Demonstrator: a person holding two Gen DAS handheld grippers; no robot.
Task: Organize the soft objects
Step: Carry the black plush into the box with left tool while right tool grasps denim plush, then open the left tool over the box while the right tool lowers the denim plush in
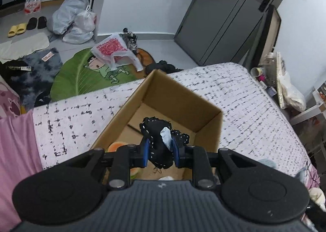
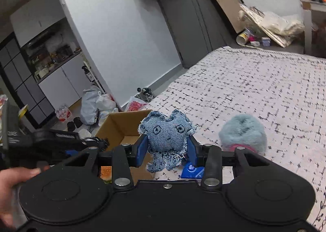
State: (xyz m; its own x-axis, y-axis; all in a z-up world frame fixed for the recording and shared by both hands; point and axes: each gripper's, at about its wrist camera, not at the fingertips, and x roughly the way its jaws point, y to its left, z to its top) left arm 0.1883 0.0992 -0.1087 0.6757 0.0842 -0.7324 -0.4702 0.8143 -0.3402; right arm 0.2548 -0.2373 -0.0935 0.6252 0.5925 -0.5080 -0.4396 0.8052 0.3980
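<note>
Left gripper (image 1: 161, 151) clamping black toy (image 1: 161, 140) above cardboard box (image 1: 183, 99); right gripper (image 2: 167, 151) clamping denim toy (image 2: 166, 136) near box.

A lived-in home bedroom: patterned bedspread (image 2: 254, 89), slippers (image 1: 17, 29), floor rugs (image 1: 81, 77), kitchen cabinets (image 2: 59, 81) beyond.

Left gripper (image 1: 161, 151) and right gripper (image 2: 167, 150) both angle downward, jaws clamped (each holding something).
</note>
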